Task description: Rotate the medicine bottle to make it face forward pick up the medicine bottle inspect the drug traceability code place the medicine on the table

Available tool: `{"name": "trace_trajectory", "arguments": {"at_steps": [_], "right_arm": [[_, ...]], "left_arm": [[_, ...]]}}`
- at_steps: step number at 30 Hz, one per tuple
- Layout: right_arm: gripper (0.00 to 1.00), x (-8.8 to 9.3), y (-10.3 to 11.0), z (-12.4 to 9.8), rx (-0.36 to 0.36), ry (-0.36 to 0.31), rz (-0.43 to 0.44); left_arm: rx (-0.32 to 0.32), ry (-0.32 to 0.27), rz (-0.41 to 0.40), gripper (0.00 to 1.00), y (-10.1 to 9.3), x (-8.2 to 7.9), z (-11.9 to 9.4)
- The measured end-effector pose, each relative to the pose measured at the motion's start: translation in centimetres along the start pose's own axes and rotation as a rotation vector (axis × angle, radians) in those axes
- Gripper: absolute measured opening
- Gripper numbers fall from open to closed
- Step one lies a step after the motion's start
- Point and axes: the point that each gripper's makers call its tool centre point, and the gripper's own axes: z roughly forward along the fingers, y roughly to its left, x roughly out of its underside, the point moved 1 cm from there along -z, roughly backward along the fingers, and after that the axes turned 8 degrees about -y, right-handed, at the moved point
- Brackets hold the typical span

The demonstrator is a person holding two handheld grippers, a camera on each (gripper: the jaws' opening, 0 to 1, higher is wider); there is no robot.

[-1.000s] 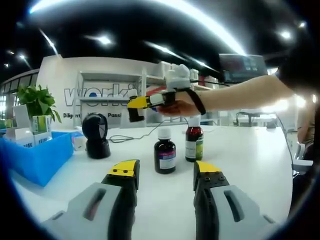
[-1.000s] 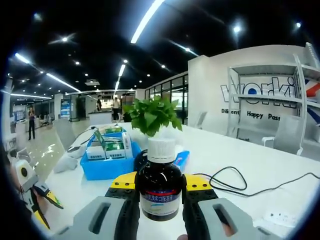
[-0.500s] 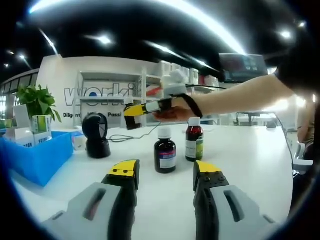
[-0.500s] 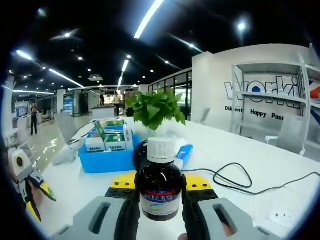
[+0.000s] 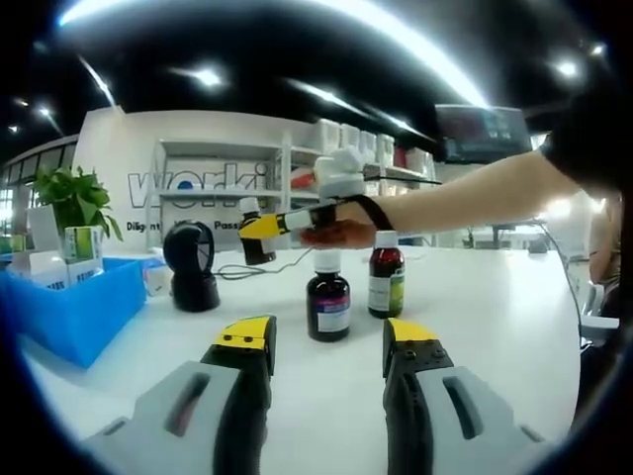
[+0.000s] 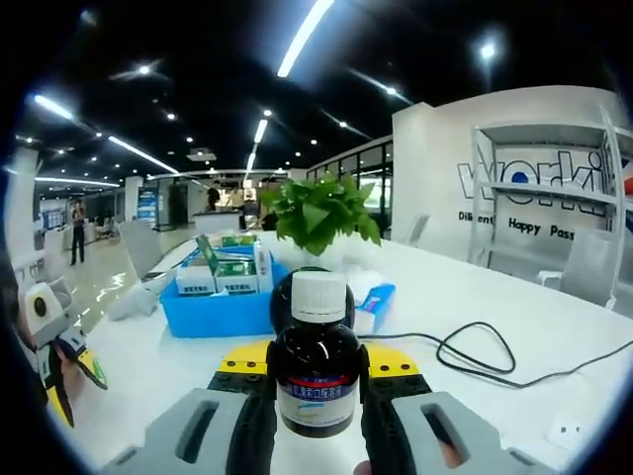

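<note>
A dark brown medicine bottle (image 6: 316, 381) with a white cap and a blue-and-red label stands upright between my right gripper's jaws; the right gripper (image 6: 316, 358) is shut on it. In the left gripper view a person's hand holds that right gripper (image 5: 261, 227) and its bottle (image 5: 256, 249) in the air just right of a black scanner (image 5: 193, 267). My left gripper (image 5: 327, 338) hovers open and low over the white table (image 5: 475, 327). Ahead of it stand a dark bottle with a purple label (image 5: 327, 297) and a red-brown bottle with a green label (image 5: 385, 279).
A blue bin (image 6: 223, 312) with several medicine boxes sits beside a green plant (image 6: 316, 213); the bin (image 5: 59, 307) lies left of the scanner. The black scanner (image 6: 281, 297) peeks out behind the held bottle's cap. A black cable (image 6: 495, 351) loops across the table. The left gripper (image 6: 54, 361) shows at the far left.
The right gripper has carried the held bottle leftward to the scanner, which now stands behind the bottle's cap in the right gripper view. The left gripper has stayed put.
</note>
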Motion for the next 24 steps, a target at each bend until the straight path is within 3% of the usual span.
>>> {"name": "trace_trajectory", "arguments": {"at_steps": [10, 16, 24], "right_arm": [[0.28, 0.0, 0.3, -0.2, -0.044, -0.034, 0.04], [0.28, -0.9, 2.4, -0.8, -0.15, -0.094, 0.122], [0.28, -0.2, 2.0, -1.3, -0.125, -0.075, 0.111]], "left_arm": [[-0.003, 0.005, 0.0, 0.34, -0.2, 0.0, 0.0], [-0.007, 0.007, -0.003, 0.34, -0.2, 0.1, 0.1], [-0.008, 0.01, -0.004, 0.34, -0.1, 0.1, 0.2]]}}
